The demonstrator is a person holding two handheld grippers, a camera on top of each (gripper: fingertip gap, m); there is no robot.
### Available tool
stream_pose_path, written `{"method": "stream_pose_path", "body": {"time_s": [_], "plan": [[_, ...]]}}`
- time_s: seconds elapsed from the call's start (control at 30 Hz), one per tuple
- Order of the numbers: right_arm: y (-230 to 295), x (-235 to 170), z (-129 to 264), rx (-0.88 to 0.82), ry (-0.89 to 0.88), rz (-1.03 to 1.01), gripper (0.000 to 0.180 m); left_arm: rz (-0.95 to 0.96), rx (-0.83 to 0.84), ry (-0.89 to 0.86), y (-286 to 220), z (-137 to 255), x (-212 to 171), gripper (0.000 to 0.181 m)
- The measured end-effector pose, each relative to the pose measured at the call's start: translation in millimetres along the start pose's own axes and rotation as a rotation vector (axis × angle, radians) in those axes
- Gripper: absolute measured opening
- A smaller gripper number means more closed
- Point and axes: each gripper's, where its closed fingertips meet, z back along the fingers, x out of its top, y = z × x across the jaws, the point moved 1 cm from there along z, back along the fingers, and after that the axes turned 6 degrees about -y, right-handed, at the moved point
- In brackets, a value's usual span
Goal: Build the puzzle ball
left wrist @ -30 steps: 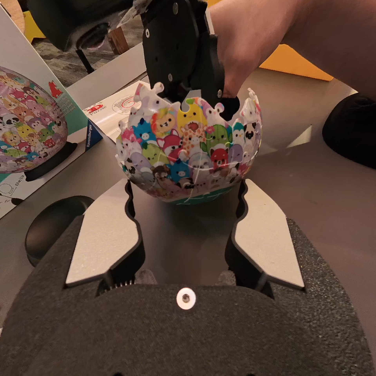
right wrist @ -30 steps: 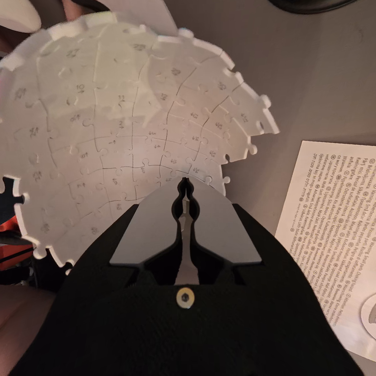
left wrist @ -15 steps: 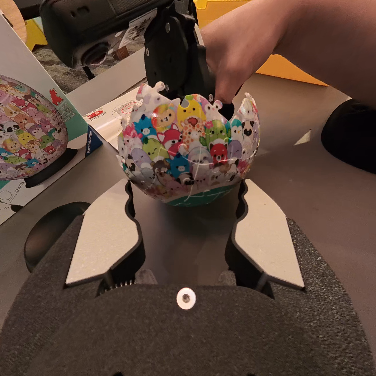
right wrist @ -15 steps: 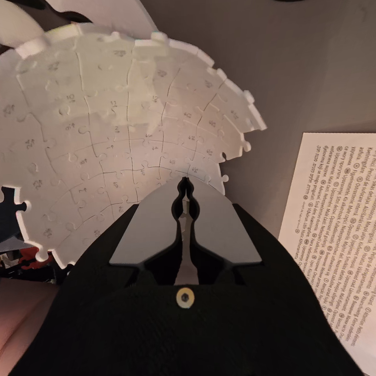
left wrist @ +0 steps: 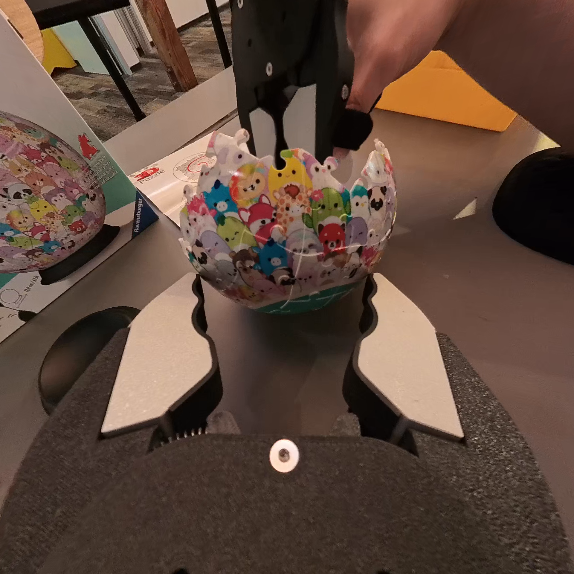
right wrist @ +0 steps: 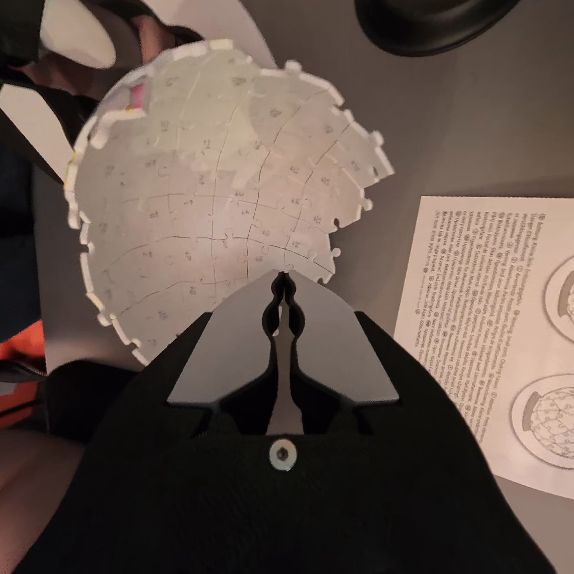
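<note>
The half-built puzzle ball (left wrist: 285,236) is a colourful open shell with a jagged rim, standing on the grey table (left wrist: 450,310). My left gripper (left wrist: 282,281) is open and empty, its fingers on either side of the shell's lower front, not touching it. My right gripper (left wrist: 289,155) comes down from above, held by a hand, and is shut on the shell's top rim. In the right wrist view the shell's white numbered inside (right wrist: 217,202) fills the left, with my right gripper (right wrist: 284,273) pinching its near edge.
The puzzle's box (left wrist: 46,202) stands at the left, with a white flat box (left wrist: 174,177) behind the shell. Black domed parts lie at the right (left wrist: 537,205) and near left (left wrist: 77,348). A printed instruction sheet (right wrist: 497,310) lies to the right of the shell. One gripper's finger ends stand about 7 cm off the other's.
The right gripper has tilted up and back while still gripping the rim, so its fingers now show above the shell. The shell has turned slightly. My left gripper stays open and still.
</note>
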Motion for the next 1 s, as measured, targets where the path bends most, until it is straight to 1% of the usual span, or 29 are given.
{"method": "stream_pose_path", "body": {"time_s": [0.1, 0.2, 0.47, 0.6, 0.8, 1.0], "plan": [[2.1, -8.9, -10.4, -0.001, 0.078, 0.054, 0.001, -0.007, 0.001, 0.0, -0.7, -0.3, 0.4, 0.097], [-0.7, -12.2, -16.7, -0.014, 0.112, 0.07, 0.001, -0.021, 0.004, -0.002, -1.7, -0.7, 1.1, 0.097], [-1.0, -13.4, -18.1, -0.021, 0.116, 0.085, 0.001, -0.041, 0.003, -0.012, -3.5, -2.3, 6.1, 0.096], [-1.0, -14.7, -18.6, -0.01, 0.113, 0.064, 0.001, -0.039, -0.001, -0.023, -4.4, -2.4, 9.1, 0.091], [-1.2, -14.8, -18.8, 0.001, 0.103, 0.035, 0.002, -0.009, -0.02, -0.026, -4.8, -5.1, 8.8, 0.095], [1.3, -14.9, -19.2, 0.028, 0.086, 0.014, 0.001, -0.033, -0.051, -0.028, -10.0, -10.5, 5.4, 0.105]]}}
